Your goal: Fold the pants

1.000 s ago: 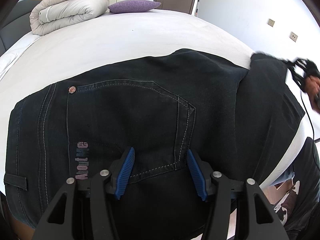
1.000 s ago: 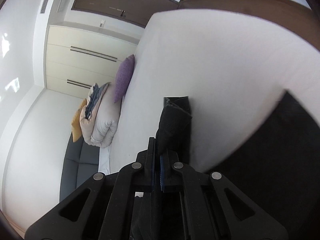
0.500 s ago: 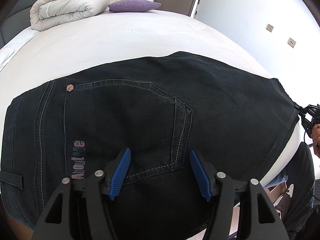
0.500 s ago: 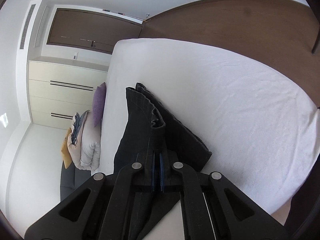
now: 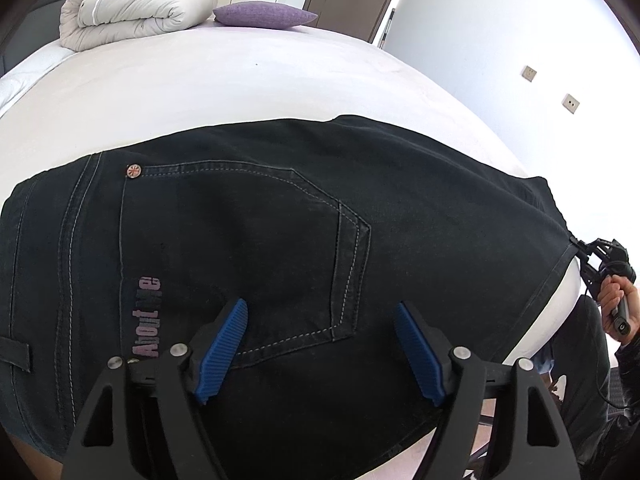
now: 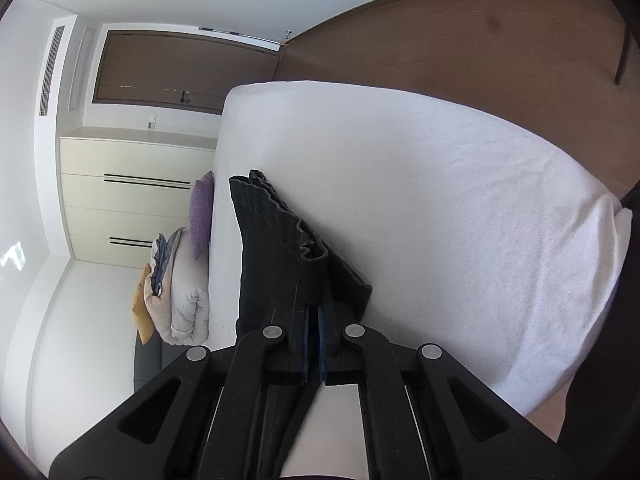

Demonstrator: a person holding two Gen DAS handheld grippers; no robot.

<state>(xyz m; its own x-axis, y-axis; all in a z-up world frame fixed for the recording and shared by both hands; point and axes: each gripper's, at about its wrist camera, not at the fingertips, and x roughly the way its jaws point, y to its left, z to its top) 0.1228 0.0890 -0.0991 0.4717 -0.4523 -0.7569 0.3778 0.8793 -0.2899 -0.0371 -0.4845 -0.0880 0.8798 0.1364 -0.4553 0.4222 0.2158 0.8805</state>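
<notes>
Black jeans [image 5: 280,208] lie flat across the white bed [image 5: 240,80], back pocket up, with pink lettering beside it. My left gripper [image 5: 320,305] hovers over the pocket's lower edge. Its jaws are opening, and the blue pads [image 5: 224,344] stand wide apart above the cloth without pinching it. At the bed's right edge a hand holds my right gripper [image 5: 578,247], shut on the leg hem. In the right wrist view that gripper [image 6: 314,314] clamps the bunched black hem [image 6: 280,248], which stands up in front of the pads over the mattress edge.
A rolled beige duvet [image 5: 136,12] and a purple pillow [image 5: 260,14] sit at the bed's far end. A cream wardrobe [image 6: 132,192] and brown door [image 6: 168,68] lie beyond. The person's dark sleeve [image 5: 624,364] is at the right. Brown flooring [image 6: 480,48] runs past the bed.
The left jaws have spread wider over the pocket. The right gripper has carried the leg end out and down to the bed's right edge, so the leg now lies stretched flat.
</notes>
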